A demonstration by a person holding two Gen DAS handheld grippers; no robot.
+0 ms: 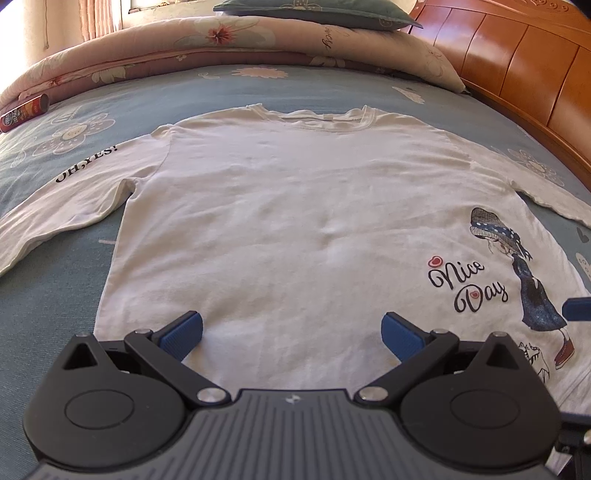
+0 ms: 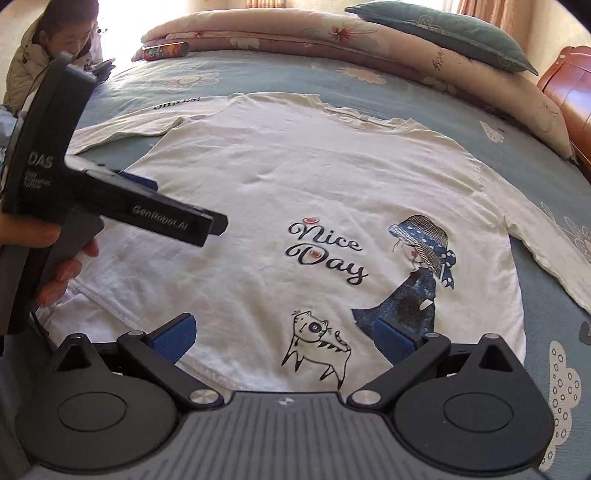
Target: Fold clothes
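A white long-sleeved shirt [image 1: 295, 206] lies flat on the bed, collar far, hem near, both sleeves spread out. It carries a "Nice Day" print [image 2: 325, 254] with a girl and a cat, and "OH,YES!" on the left sleeve [image 1: 85, 166]. My left gripper [image 1: 291, 332] is open just above the hem, left of centre, nothing between its blue pads. My right gripper [image 2: 284, 336] is open over the hem by the cat print [image 2: 317, 343]. In the right wrist view the left gripper's body [image 2: 110, 199] shows at the left, held by a hand [image 2: 55, 266].
The bed has a blue floral sheet [image 1: 55, 295]. A rolled pink quilt [image 1: 184, 48] and a green pillow [image 1: 314, 13] lie at the far end. A red snack can [image 1: 24, 112] rests by the quilt. Wooden headboard [image 1: 517, 62] at right. A person [image 2: 55, 48] sits beyond the bed's far left corner.
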